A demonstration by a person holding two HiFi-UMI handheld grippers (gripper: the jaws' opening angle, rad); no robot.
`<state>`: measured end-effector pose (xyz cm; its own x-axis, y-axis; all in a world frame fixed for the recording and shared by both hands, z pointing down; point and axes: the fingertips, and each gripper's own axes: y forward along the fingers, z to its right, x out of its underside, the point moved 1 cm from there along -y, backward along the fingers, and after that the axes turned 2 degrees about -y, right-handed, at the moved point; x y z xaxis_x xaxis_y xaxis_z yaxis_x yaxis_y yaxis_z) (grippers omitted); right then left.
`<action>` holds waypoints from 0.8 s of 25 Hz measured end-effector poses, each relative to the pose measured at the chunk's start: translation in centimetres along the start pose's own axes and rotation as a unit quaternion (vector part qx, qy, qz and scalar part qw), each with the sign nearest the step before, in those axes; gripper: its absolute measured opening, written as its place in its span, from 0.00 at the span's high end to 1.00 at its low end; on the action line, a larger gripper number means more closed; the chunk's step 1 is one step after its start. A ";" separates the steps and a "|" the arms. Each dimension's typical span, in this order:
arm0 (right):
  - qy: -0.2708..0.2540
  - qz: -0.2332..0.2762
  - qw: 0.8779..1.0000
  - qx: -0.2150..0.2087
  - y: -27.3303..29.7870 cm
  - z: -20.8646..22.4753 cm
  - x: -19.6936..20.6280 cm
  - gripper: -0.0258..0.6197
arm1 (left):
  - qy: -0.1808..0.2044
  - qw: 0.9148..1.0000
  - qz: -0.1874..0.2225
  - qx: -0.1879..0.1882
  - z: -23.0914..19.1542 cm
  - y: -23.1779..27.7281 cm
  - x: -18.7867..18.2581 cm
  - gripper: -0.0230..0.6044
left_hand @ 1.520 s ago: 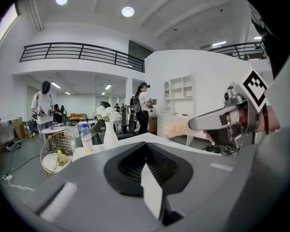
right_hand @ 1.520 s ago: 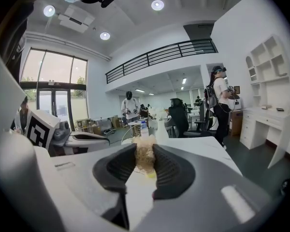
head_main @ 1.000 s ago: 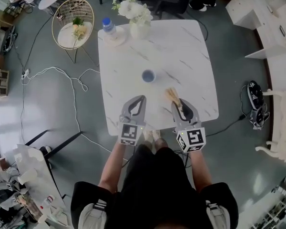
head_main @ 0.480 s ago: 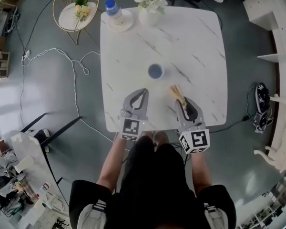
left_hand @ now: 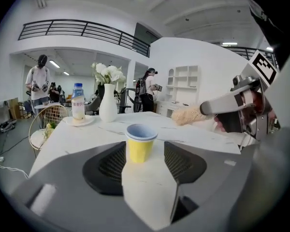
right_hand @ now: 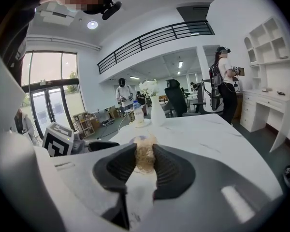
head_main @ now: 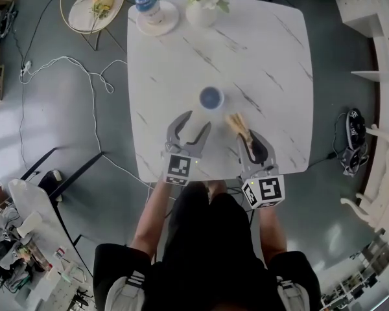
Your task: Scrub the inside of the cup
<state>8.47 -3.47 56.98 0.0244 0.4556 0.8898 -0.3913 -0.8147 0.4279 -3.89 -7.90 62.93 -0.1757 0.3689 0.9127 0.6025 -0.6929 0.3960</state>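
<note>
A yellow paper cup (head_main: 211,98) with a blue inside stands upright near the middle of the white marble table (head_main: 266,57). My left gripper (head_main: 194,122) is just short of it, and its jaws have just been opening. In the left gripper view the cup (left_hand: 140,143) shows ahead between the open jaws of the left gripper (left_hand: 142,163), untouched. My right gripper (head_main: 249,141) is shut on a brush with tan bristles (head_main: 236,125), which points towards the cup's right side. In the right gripper view the bristles (right_hand: 145,156) sit pinched in the right gripper (right_hand: 145,166).
A bottle on a saucer (head_main: 147,2) and a white vase of flowers (head_main: 204,8) stand at the table's far edge. A wire side table (head_main: 94,5) and cables (head_main: 65,70) lie on the floor to the left. People stand in the background (left_hand: 38,81).
The left jaws have gone from shut to open. Both grippers have sunk towards the table and come nearer the cup. The brush stays in the right gripper.
</note>
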 end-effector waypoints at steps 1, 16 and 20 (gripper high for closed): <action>0.002 -0.002 1.000 0.002 0.2 0.2 0.1 0.80 | -0.004 1.000 -0.005 0.003 0.0 0.5 0.3 0.52; 0.024 -0.017 0.999 0.015 2.4 2.4 0.7 0.80 | 0.004 1.000 -0.016 0.006 -0.6 6.2 1.2 0.34; 0.028 -0.018 0.999 0.018 2.6 3.1 0.7 0.80 | 0.002 1.000 -0.019 0.010 -0.6 7.2 1.3 0.34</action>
<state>10.29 -6.41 59.21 -0.0152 0.5032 0.8640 -0.3573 -0.8098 0.4654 -0.31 -12.78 67.05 -0.2018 0.3917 0.8977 0.6107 -0.6663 0.4280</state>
